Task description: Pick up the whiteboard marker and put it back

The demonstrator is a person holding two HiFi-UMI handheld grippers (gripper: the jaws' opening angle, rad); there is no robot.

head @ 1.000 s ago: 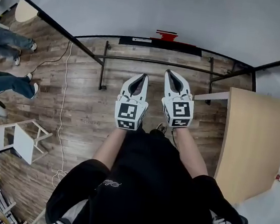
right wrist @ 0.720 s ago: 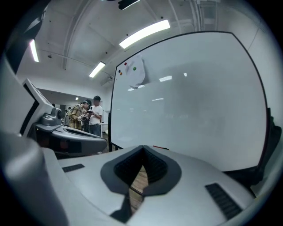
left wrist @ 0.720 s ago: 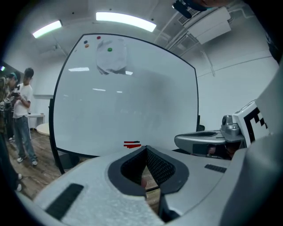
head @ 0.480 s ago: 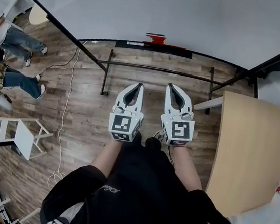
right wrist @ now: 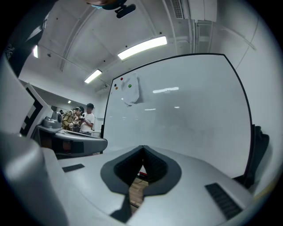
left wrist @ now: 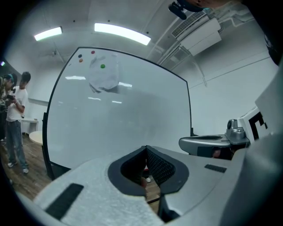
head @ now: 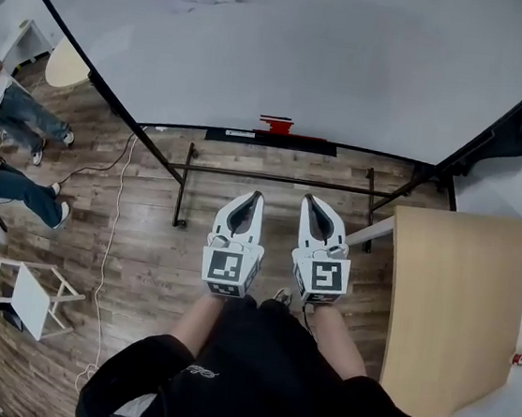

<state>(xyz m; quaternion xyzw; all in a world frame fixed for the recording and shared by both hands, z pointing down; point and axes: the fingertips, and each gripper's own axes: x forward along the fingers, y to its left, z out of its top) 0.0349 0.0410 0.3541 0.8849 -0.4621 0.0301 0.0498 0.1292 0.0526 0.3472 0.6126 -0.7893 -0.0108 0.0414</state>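
Whiteboard marker (head: pixel 276 123): small red bar, detail too small to tell, lying above black tray (head: pixel 269 141) at lower edge of whiteboard (head: pixel 308 58), centre frame. Left gripper (head: pixel 258 195) and right gripper (head: pixel 307 199): jaws together, empty, below tray. Wood-plank floor (head: pixel 144 236); pale table (head: pixel 451 311) right.

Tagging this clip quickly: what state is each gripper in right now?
Left gripper: closed, jaws together, holding nothing.
Right gripper: closed, jaws together, holding nothing.
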